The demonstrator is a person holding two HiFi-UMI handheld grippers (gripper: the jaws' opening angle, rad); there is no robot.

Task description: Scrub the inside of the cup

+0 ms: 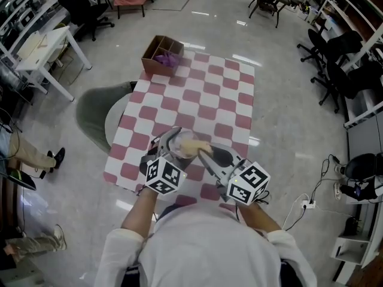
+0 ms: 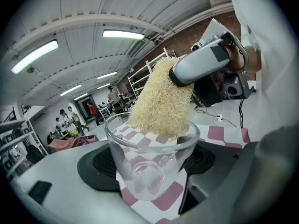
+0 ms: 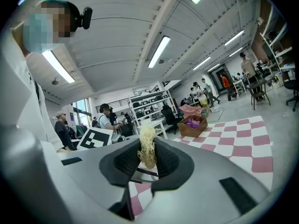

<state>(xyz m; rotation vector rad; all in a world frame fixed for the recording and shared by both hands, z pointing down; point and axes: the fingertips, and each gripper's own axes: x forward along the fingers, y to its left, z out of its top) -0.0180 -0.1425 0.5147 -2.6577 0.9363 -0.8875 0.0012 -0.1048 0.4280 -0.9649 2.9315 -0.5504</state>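
Left gripper [image 1: 166, 151] clamped the cup [image 2: 149, 157]. Right gripper [image 1: 209, 156] pinched the scrubber [image 2: 161, 99], tip at the rim. Best approach looked like: push deeper, twist against the wall, hold the cup steady.

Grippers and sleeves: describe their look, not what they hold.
Both the left gripper and right gripper have light grey bodies with black padded fingers. Each carries a white cube printed with black square markers. The person's sleeves are white.

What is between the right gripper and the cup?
A yellow scrubber. The right gripper has its jaws shut on it, and its free end reaches the mouth of the cup held by the left gripper. The left gripper view shows it best.
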